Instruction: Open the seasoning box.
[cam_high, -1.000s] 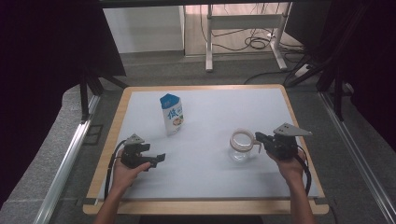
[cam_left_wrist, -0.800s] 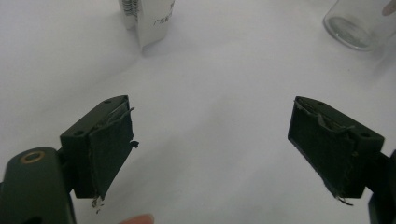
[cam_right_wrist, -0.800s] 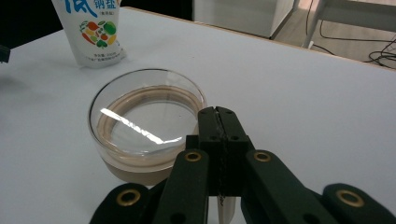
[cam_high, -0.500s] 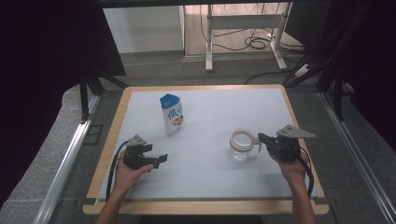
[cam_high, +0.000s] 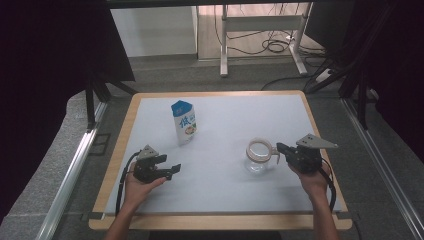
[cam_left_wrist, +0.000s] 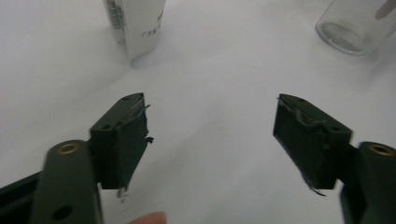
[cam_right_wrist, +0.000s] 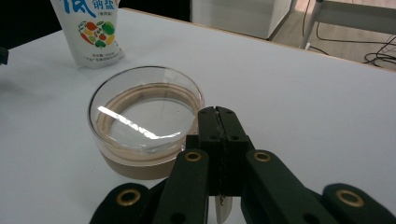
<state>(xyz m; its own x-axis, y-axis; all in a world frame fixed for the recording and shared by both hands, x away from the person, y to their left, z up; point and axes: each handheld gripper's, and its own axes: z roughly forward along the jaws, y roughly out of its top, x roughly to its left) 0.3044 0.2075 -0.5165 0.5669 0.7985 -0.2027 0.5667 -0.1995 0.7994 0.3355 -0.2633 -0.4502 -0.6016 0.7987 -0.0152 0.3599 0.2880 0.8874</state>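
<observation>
Two grippers flank a white table, each set for its own job. At centre right of the high view the right gripper (cam_high: 279, 148) has its jaws pressed together beside a clear glass jar (cam_high: 259, 156); a thin pale handle appears to be pinched between them in the right gripper view, though that cannot be told for certain — a grip that would steady the jar, which stands upright with its tan lid (cam_right_wrist: 145, 116) on. Lower left, the left gripper (cam_high: 174, 170) lies low over the table (cam_high: 225, 115), its jaws apart with nothing but bare surface between them; they have just been closing a little. It points toward the carton (cam_high: 184, 122), upright at upper left of centre and well apart from the jar — likely the next thing to be picked up.
</observation>
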